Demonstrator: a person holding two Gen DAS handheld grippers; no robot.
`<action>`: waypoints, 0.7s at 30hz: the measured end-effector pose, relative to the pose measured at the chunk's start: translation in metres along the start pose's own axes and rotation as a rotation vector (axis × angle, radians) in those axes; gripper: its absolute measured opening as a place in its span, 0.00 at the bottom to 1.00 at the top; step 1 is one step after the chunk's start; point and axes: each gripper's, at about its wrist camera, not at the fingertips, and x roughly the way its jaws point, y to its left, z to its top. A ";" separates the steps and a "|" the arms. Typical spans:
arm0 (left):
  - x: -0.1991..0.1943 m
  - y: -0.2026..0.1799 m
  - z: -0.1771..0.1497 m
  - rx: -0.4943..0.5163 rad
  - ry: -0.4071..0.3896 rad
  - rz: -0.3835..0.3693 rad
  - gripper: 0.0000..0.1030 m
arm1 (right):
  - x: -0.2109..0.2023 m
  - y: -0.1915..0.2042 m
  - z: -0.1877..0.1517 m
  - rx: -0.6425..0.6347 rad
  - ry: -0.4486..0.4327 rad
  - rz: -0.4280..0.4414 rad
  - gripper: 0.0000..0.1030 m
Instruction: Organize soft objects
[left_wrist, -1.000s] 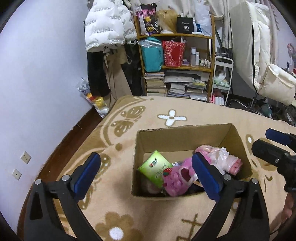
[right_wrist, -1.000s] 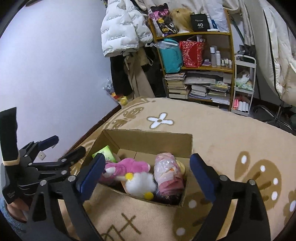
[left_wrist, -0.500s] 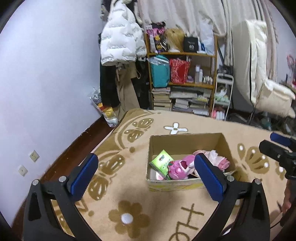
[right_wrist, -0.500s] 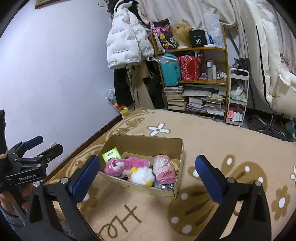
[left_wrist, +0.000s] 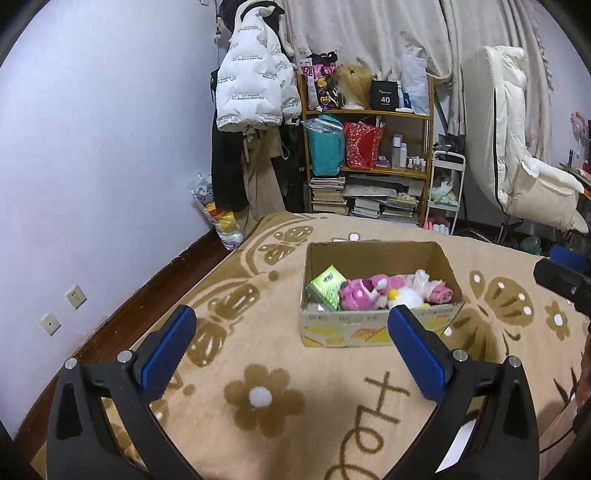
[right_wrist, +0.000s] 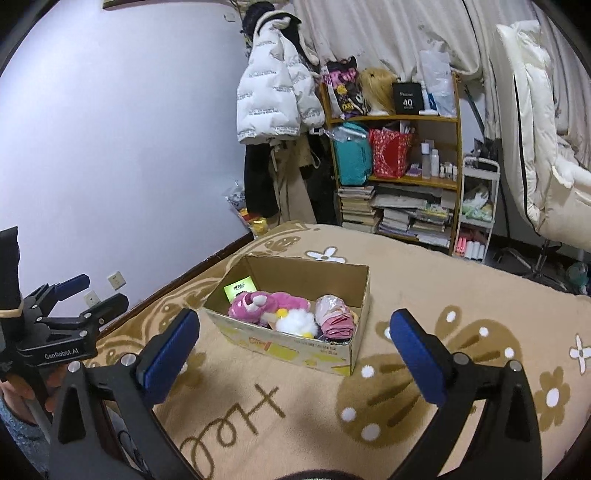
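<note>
An open cardboard box (left_wrist: 373, 328) (right_wrist: 295, 343) stands on the beige patterned blanket (left_wrist: 258, 398). Inside lie a green tissue pack (left_wrist: 327, 282) (right_wrist: 240, 286), a pink plush toy (left_wrist: 360, 293) (right_wrist: 264, 304), a white fluffy toy (left_wrist: 406, 295) (right_wrist: 297, 321) and a pink item wrapped in clear plastic (left_wrist: 436, 290) (right_wrist: 334, 314). My left gripper (left_wrist: 291, 345) is open and empty, held back from the box's near side. My right gripper (right_wrist: 295, 349) is also open and empty, in front of the box; it shows at the left wrist view's right edge (left_wrist: 565, 275).
A wooden shelf (left_wrist: 369, 162) with bags, bottles and stacked books stands beyond the blanket, next to hanging coats (left_wrist: 251, 85). A white cart (left_wrist: 445, 192) and a padded chair (left_wrist: 524, 166) are at the right. Dark floor (left_wrist: 147, 295) and a lilac wall lie left.
Both grippers have pulled back and up from the box, which now looks smaller and farther. Both stayed open and empty. The items in the box have not moved.
</note>
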 end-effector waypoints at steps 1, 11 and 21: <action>-0.001 0.000 -0.003 -0.001 -0.002 0.001 1.00 | -0.002 0.001 -0.002 -0.005 -0.009 0.000 1.00; -0.006 -0.003 -0.019 0.010 -0.067 0.017 1.00 | -0.006 -0.005 -0.028 0.037 -0.070 -0.042 1.00; 0.004 -0.015 -0.031 0.057 -0.088 0.039 1.00 | 0.011 -0.018 -0.051 0.032 -0.034 -0.096 1.00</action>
